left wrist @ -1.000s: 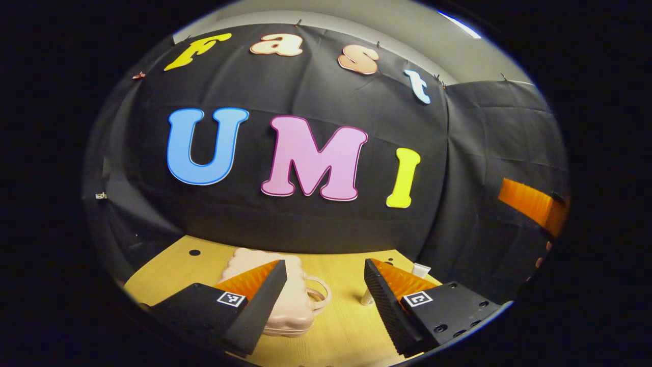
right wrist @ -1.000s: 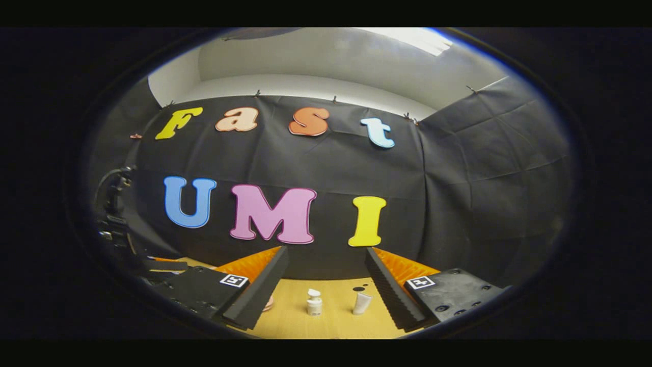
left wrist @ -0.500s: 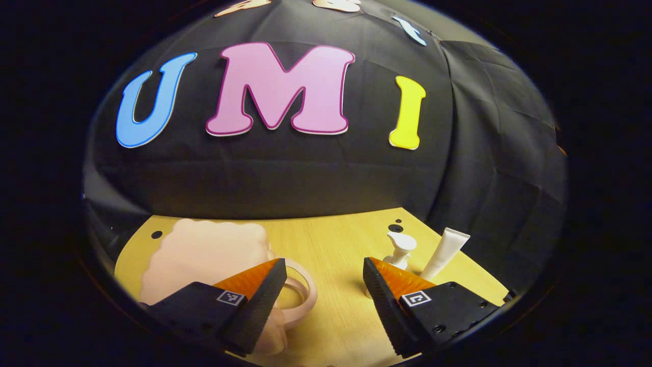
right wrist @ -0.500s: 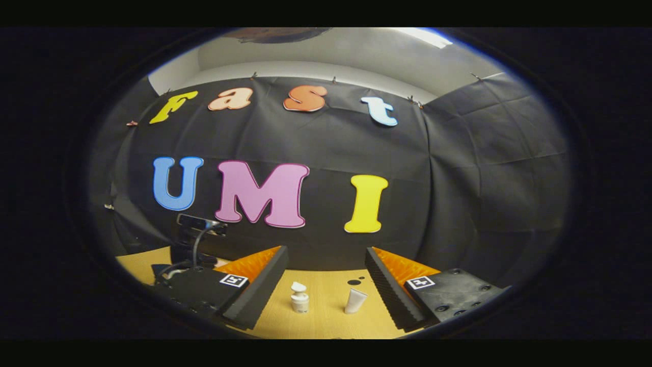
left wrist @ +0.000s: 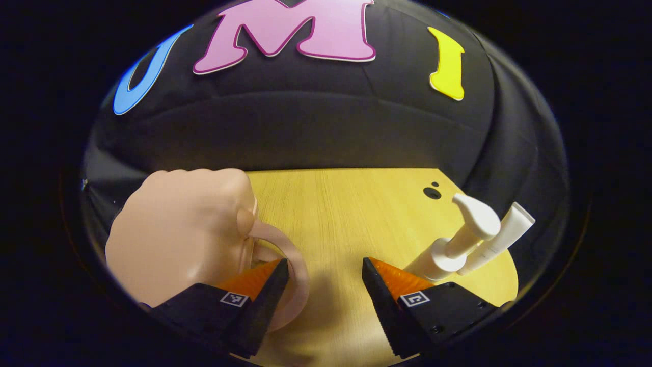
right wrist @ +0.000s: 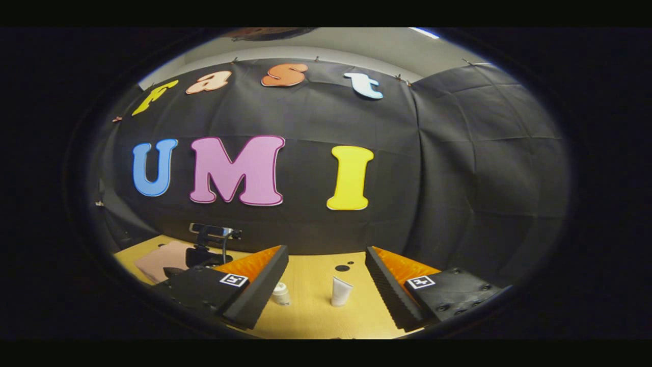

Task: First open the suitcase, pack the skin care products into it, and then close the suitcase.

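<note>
Suitcase (left wrist: 178, 229) pale pink, plain; pump bottle (left wrist: 453, 239) and tube (left wrist: 501, 237) white; table (left wrist: 346, 214) light wood grain.

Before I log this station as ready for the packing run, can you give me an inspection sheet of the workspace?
Surface: light wooden table, with a dark round hole near its far edge.
Job's things: pale pink scalloped plastic suitcase, closed, loop handle toward the left gripper; white pump bottle and white squeeze tube standing side by side.
Clutter: nothing seen.
Grippers: left gripper open, low over the table, one finger at the handle, holding nothing; right gripper open, empty, above the table.
Cables: a thin black cable on the other gripper, in the right gripper view.
Surroundings: black cloth wall.
</note>
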`<state>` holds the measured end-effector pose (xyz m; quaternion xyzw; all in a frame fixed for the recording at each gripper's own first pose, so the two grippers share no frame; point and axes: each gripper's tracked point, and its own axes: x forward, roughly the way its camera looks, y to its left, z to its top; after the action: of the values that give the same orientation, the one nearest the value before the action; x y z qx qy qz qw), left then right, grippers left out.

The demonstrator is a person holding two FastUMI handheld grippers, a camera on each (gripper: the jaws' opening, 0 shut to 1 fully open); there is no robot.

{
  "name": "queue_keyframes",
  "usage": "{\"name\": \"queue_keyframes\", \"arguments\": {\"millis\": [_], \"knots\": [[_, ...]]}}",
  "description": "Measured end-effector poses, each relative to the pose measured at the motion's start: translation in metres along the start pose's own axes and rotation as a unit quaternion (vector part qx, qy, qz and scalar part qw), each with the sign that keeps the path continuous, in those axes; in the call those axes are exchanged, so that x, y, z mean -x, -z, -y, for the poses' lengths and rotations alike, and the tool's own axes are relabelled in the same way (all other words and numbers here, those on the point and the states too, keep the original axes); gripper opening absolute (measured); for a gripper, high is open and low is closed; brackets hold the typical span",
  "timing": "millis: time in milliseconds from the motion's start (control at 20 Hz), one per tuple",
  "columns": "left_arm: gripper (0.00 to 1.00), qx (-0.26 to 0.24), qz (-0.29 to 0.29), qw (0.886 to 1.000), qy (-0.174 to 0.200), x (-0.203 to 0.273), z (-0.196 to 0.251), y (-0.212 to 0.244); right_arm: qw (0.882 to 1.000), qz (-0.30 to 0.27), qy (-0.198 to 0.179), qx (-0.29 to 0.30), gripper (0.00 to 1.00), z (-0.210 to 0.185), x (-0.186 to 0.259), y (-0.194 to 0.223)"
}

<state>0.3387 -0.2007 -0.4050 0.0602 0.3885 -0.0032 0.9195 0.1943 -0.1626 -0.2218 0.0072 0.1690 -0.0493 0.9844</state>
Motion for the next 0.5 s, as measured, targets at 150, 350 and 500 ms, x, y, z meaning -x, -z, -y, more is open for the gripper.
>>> {"name": "queue_keyframes", "arguments": {"millis": [150,350,500], "knots": [[0.91,-0.015,-0.028,0.999,-0.037,-0.016,-0.009,0.011,1.0,-0.003,-0.006,0.006,0.97,-0.001,-0.005,0.002],[0.55,0.016,-0.069,0.996,-0.063,-0.023,-0.027,0.026,1.0,-0.008,-0.012,0.009,0.97,-0.001,-0.006,0.006],[0.21,0.024,-0.066,0.997,-0.012,-0.02,-0.018,0.018,1.0,-0.011,-0.016,0.009,0.97,-0.001,-0.005,0.008]]}}
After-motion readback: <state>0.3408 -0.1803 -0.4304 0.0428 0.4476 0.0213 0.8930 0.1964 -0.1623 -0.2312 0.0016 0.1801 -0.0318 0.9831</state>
